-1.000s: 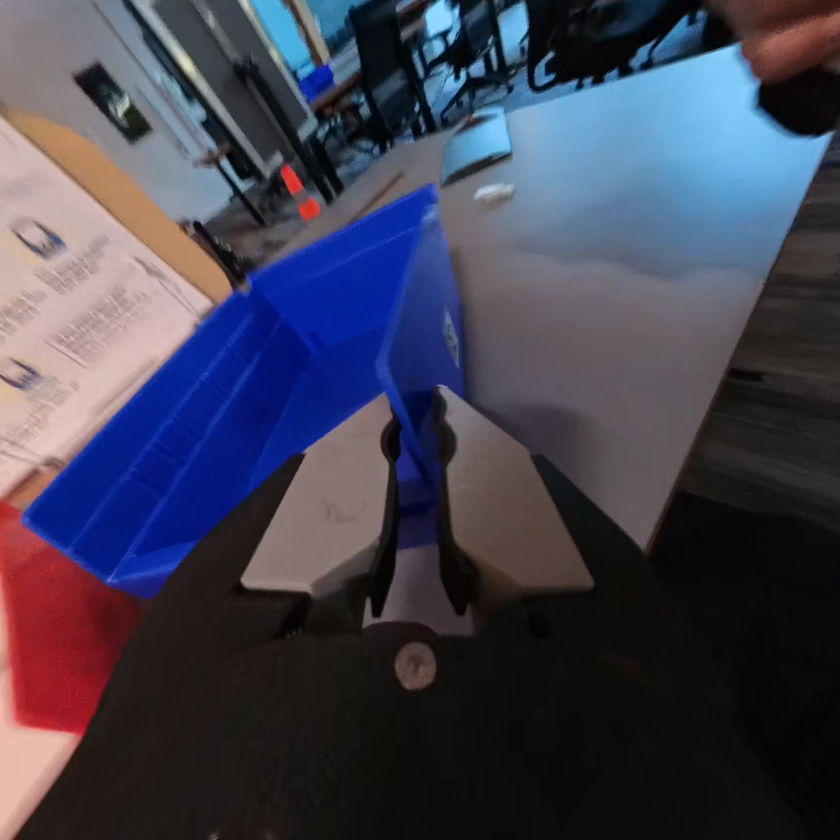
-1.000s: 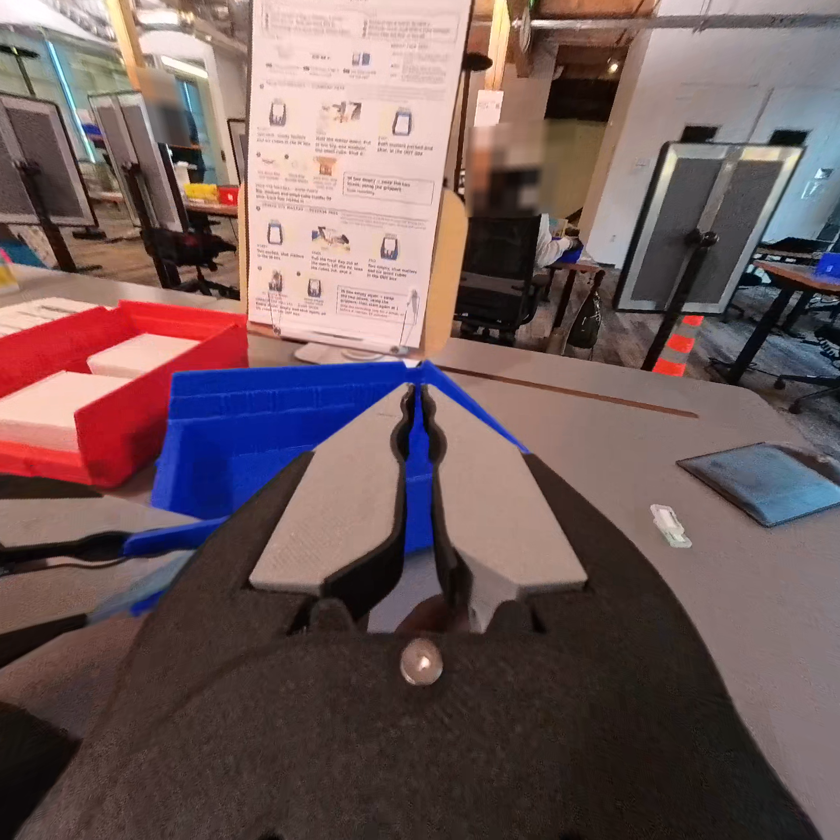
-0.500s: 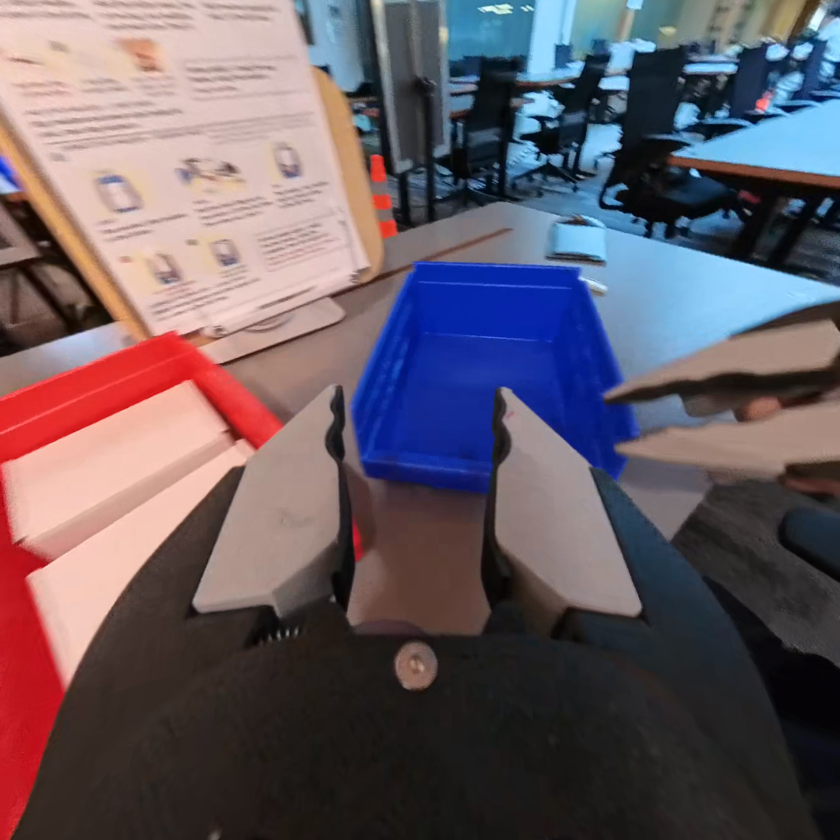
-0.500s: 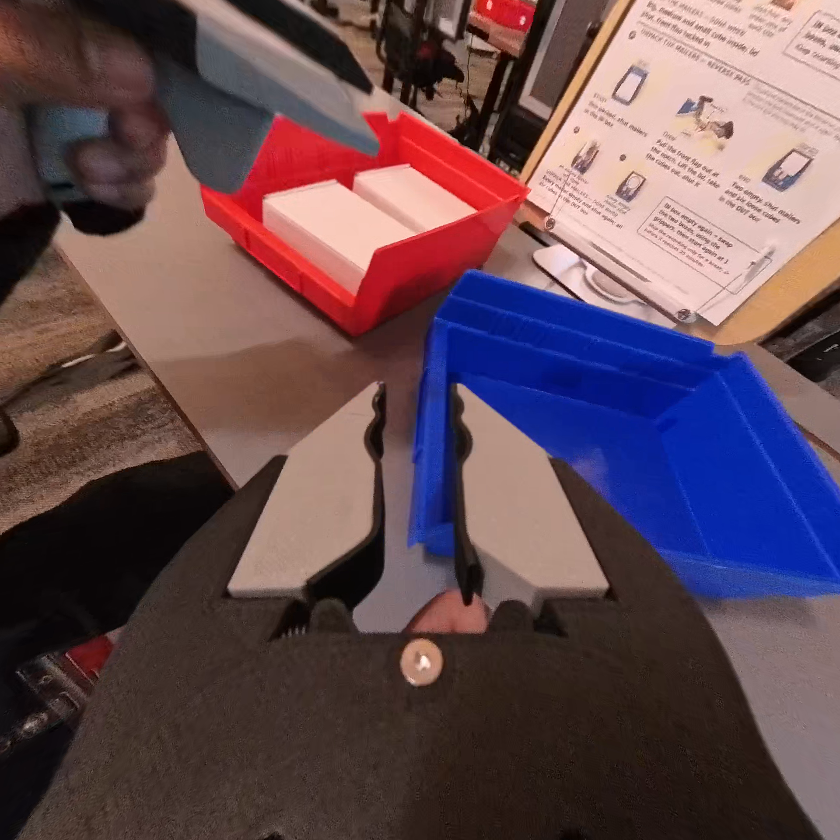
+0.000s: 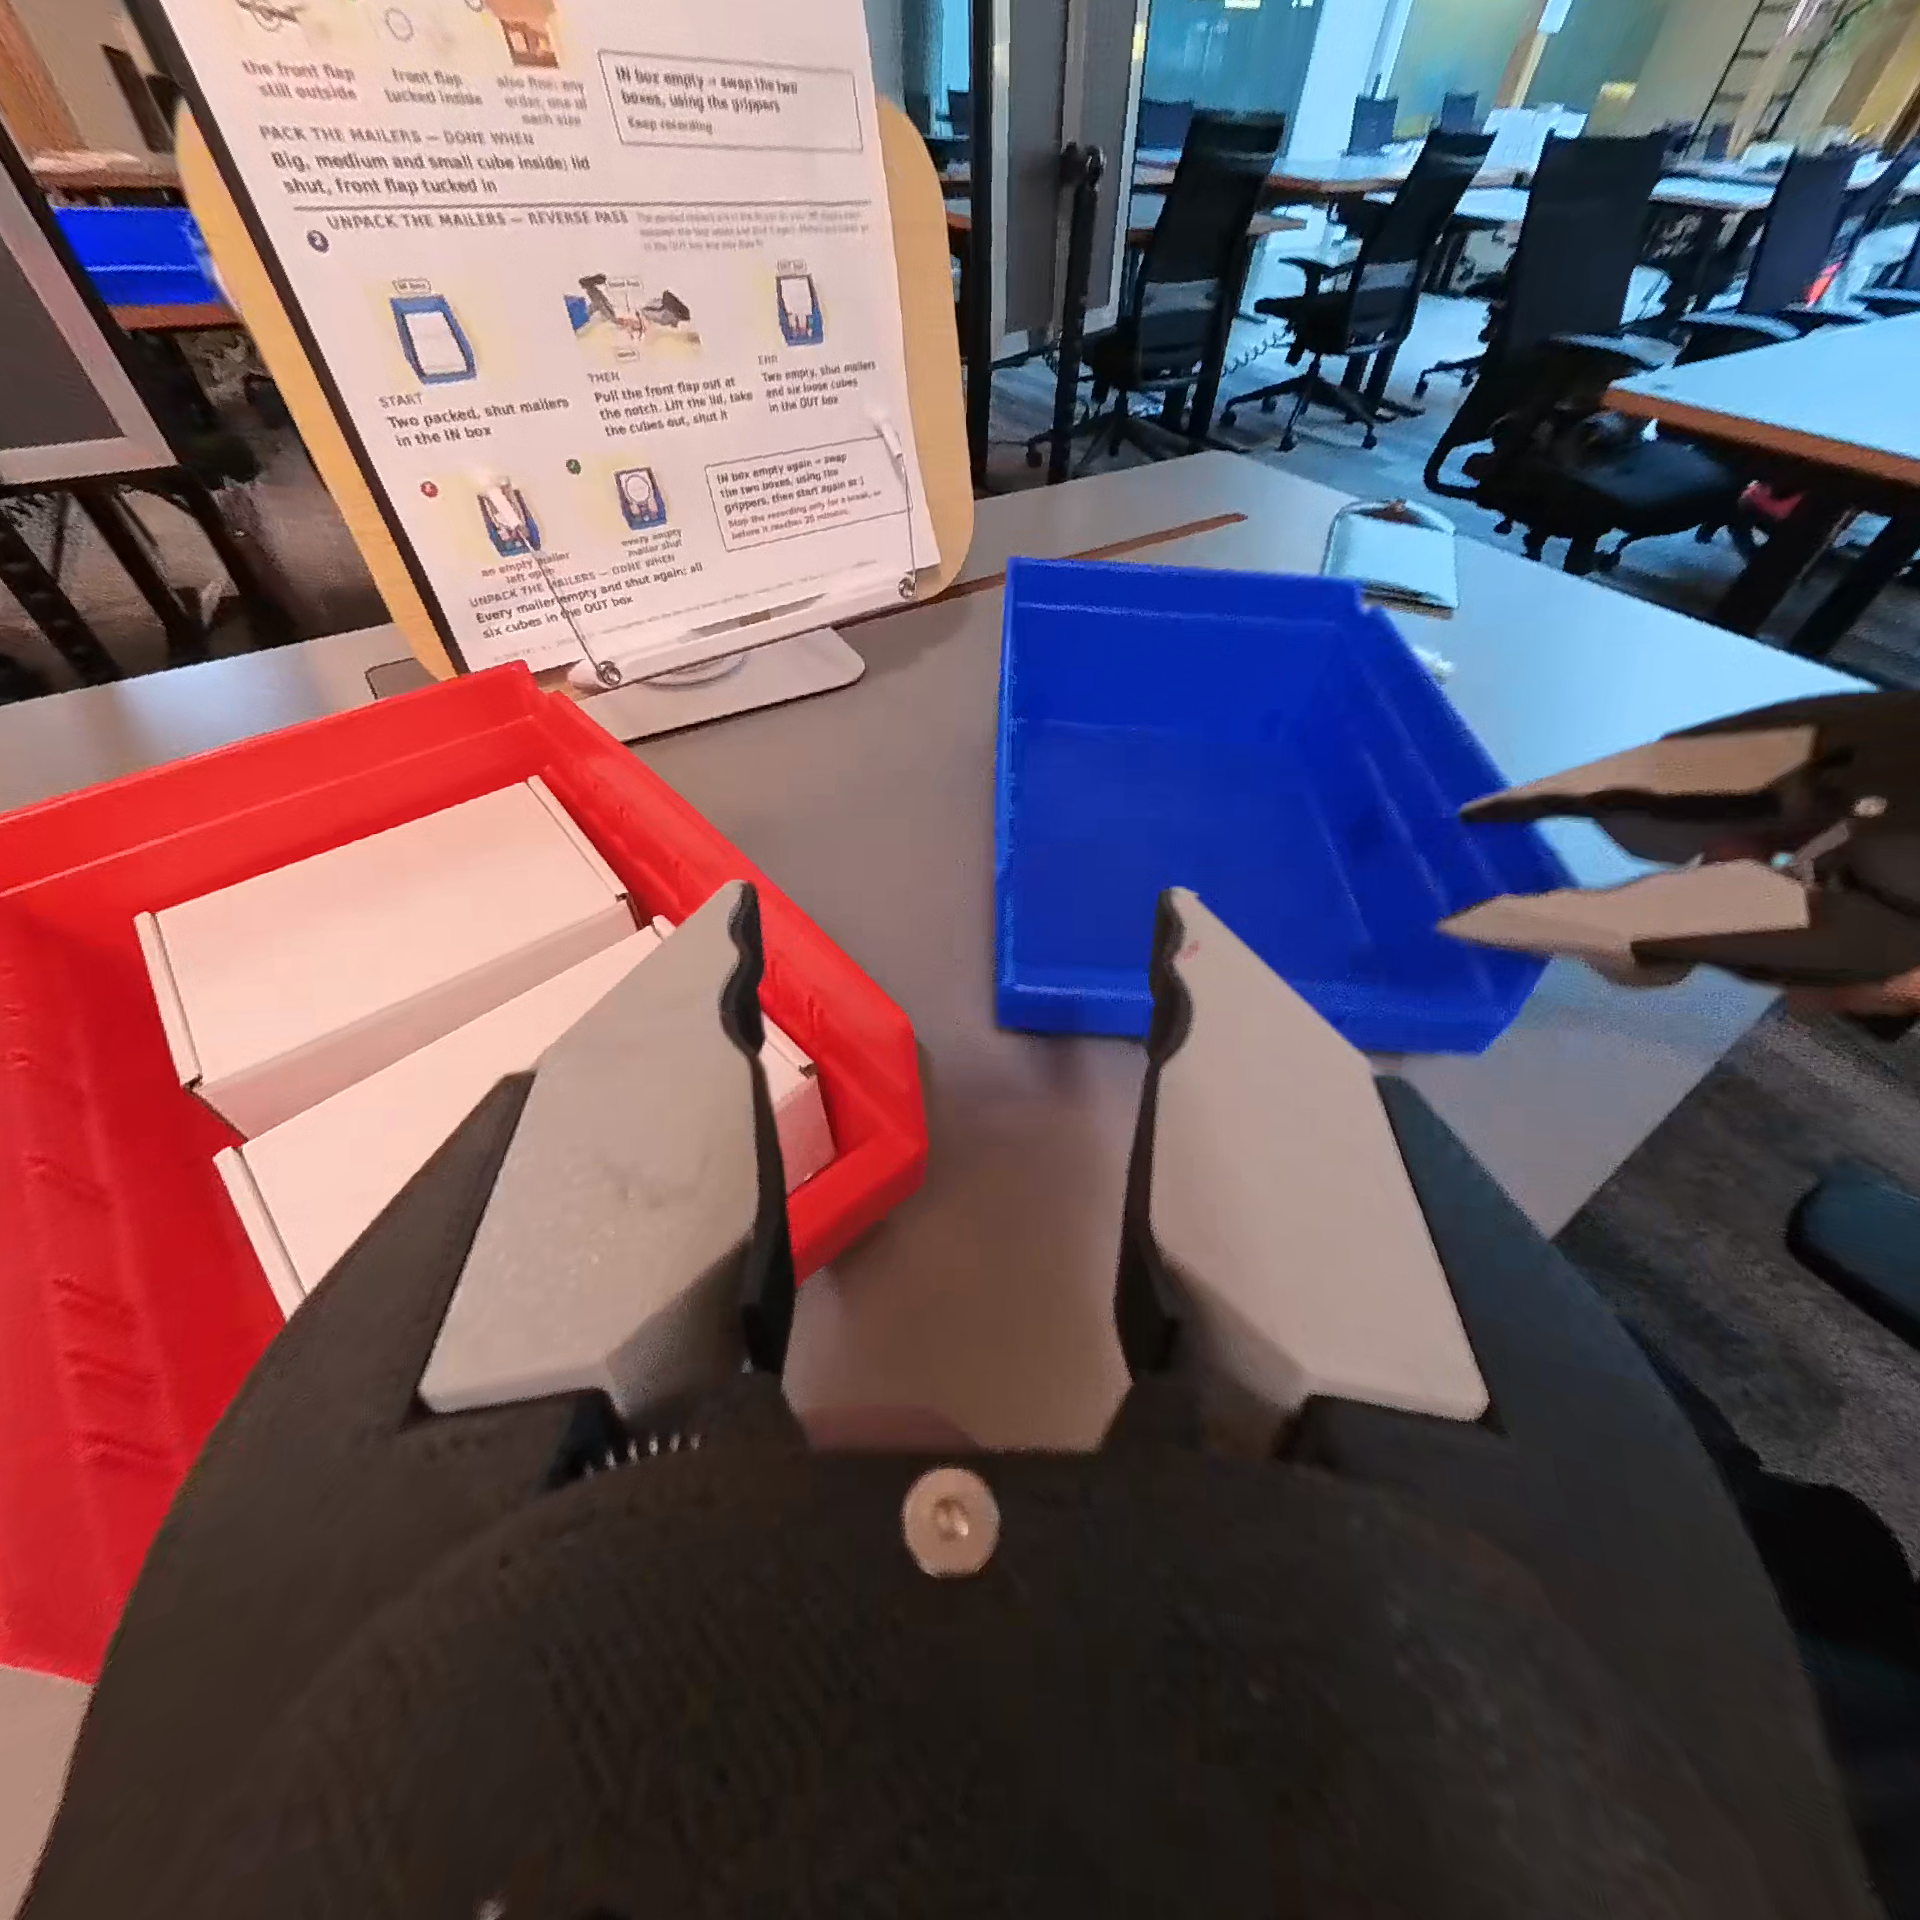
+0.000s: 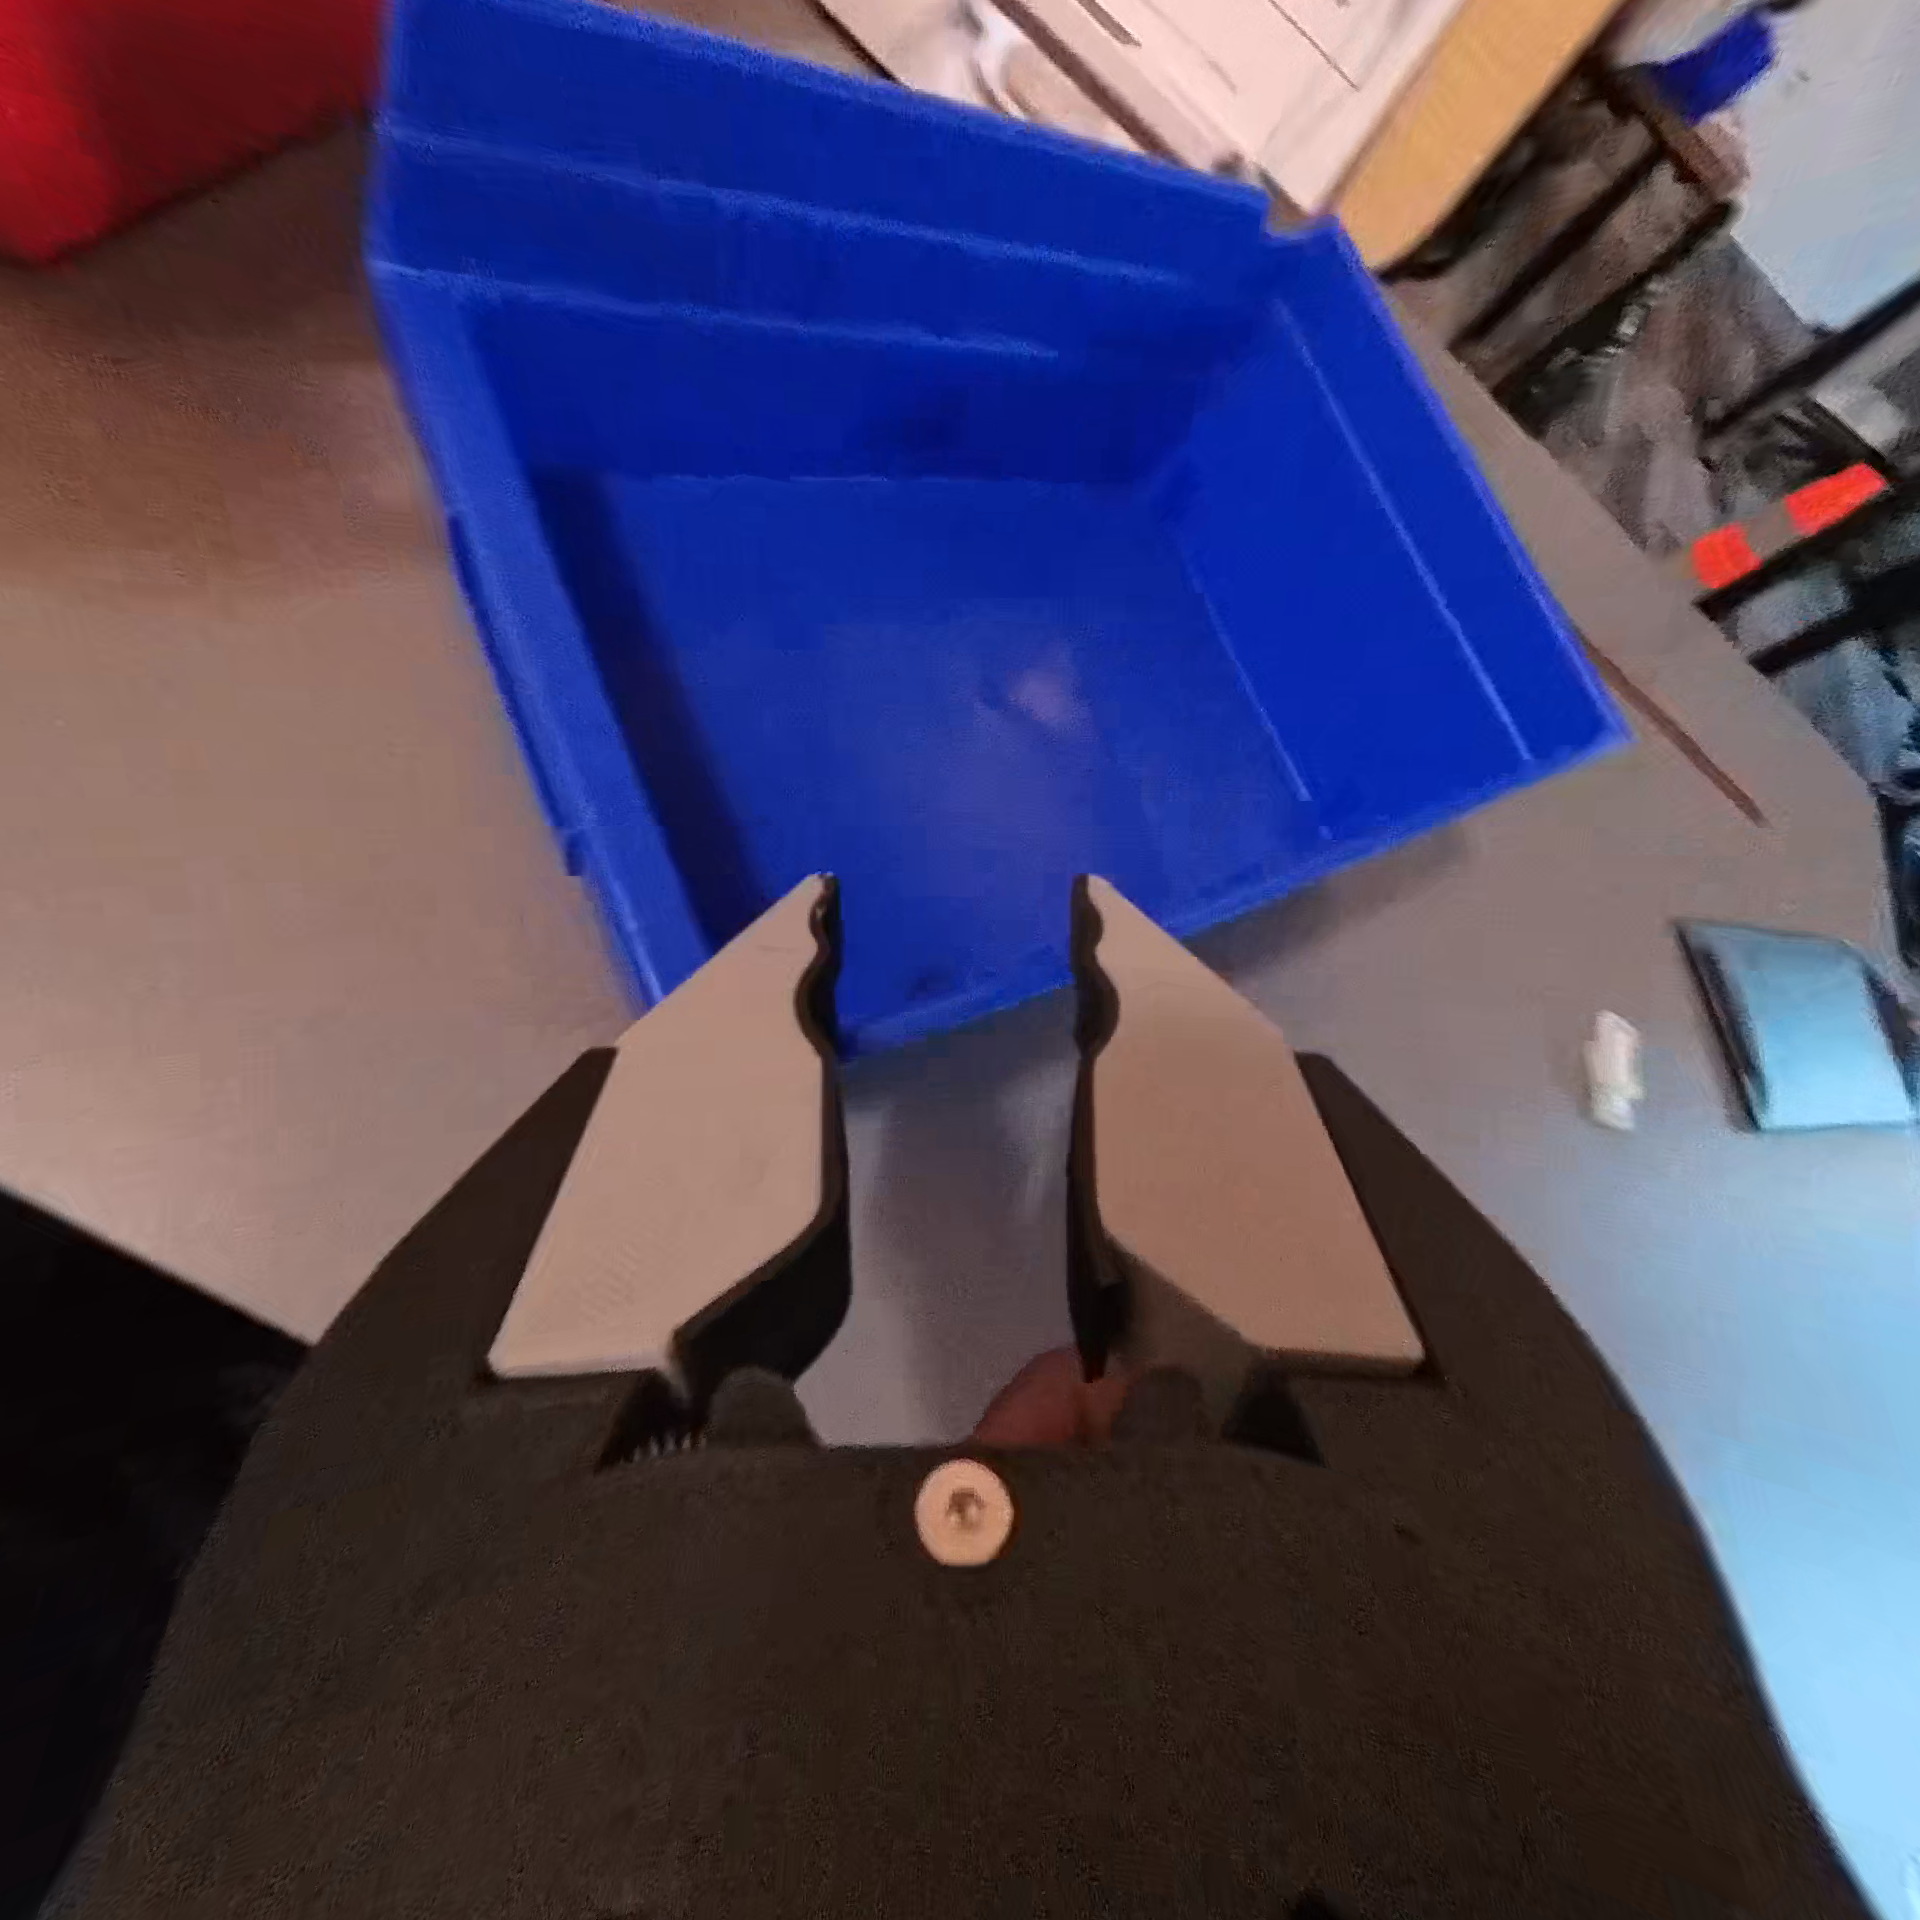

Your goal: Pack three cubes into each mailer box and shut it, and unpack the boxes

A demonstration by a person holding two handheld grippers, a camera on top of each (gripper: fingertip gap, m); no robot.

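You are holding the left gripper [image 5: 951, 914] above the grey table [image 5: 914, 831], its jaws standing wide apart and gripping nothing. At about ten o'clock from its tips the red bin [image 5: 717, 831] is sitting with two shut white mailer boxes [image 5: 384, 925] lying side by side inside it, the nearer one partly hidden behind your left finger. At about one o'clock the blue bin [image 5: 1247, 790] is resting on the table, just beside the red bin with a strip of bare table between them; no cubes are showing in it. At twelve o'clock, behind both bins, a printed instruction sheet on a stand [image 5: 582, 312] is leaning upright.

You are holding the right gripper [image 6: 951, 914] over the near corner of the blue bin [image 6: 935, 582], its jaws moderately apart and clamping nothing. At three o'clock from its tips a small white piece [image 6: 1610, 1070] and a dark flat pad [image 6: 1797, 1039] are lying on the table. In the left wrist view the right gripper [image 5: 1455, 868] is showing at three o'clock, pointing toward the blue bin's right wall.
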